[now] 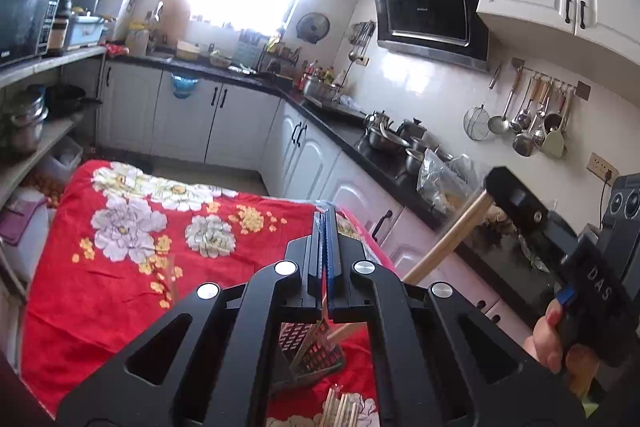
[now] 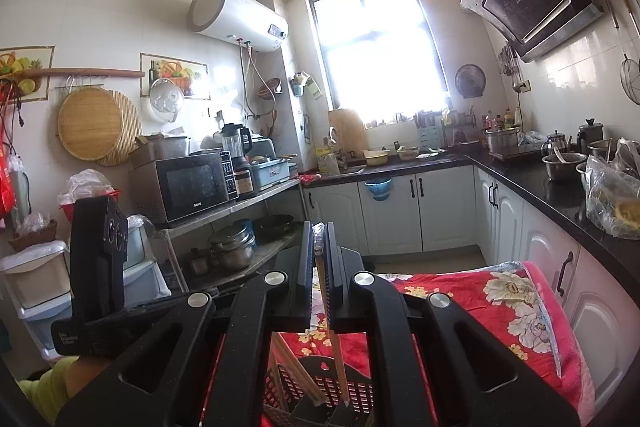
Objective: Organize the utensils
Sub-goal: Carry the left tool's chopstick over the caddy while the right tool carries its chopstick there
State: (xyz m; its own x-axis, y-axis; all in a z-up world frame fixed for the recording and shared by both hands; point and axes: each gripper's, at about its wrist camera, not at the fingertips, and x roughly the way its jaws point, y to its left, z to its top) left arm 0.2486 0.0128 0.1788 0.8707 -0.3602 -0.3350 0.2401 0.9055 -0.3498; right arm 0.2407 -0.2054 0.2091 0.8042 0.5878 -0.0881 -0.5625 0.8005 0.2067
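Floral red cloth (image 1: 120, 267), kitchen counter (image 2: 532, 183)

On the black body of my right gripper (image 1: 592, 283), at the right of the left wrist view, I read "DAS". The grey microwave oven (image 2: 188, 187) on the left shelf carries "Galanz" below its door.

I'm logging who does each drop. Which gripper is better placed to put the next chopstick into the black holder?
Right. The right gripper is shut on a chopstick whose tip already hangs over the black holder. The left gripper looks shut with nothing visibly in it.
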